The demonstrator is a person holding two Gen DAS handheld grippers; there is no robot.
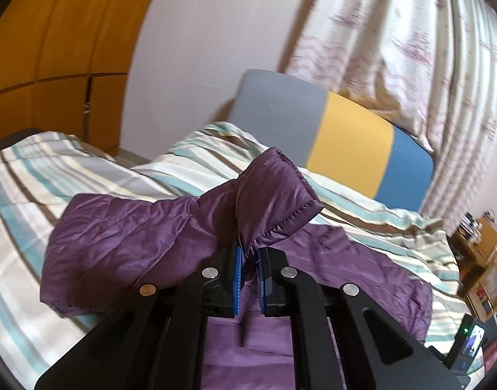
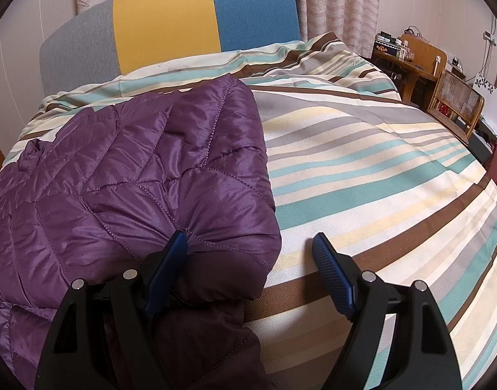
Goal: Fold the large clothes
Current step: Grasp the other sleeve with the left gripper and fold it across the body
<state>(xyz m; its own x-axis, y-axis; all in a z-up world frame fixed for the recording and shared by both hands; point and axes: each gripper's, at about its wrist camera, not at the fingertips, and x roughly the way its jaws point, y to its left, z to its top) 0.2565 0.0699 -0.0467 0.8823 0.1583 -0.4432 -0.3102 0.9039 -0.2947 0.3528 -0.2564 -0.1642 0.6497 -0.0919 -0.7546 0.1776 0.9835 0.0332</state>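
One bed (image 2: 362, 169) fills most of both views, covered with a striped cloth in cream, teal, grey and brown, slightly wrinkled near the head. Behind it stands one padded headboard (image 2: 170, 22) with three colour blocks: grey, yellow and blue. Pale patterned curtains (image 1: 394, 48) hang behind the headboard, an orange-brown wooden wardrobe (image 1: 53, 48) is seen at the far left of the left wrist view, and a wooden desk (image 2: 411, 55) with one cane-backed chair (image 2: 456, 100) stands at the right side of the room. One purple jacket (image 2: 134, 169), shiny and quilted with stitched lines, lies on the left part of the bed. The left gripper (image 1: 248, 276) is clamped on a sleeve (image 1: 274, 195) of this jacket, the cuff standing up above the blue pads. The right gripper (image 2: 250, 273) has its jaws wide apart at the near corner of the jacket; one blue ribbed finger (image 2: 170, 260) is over the fabric, the other over the bedcover.
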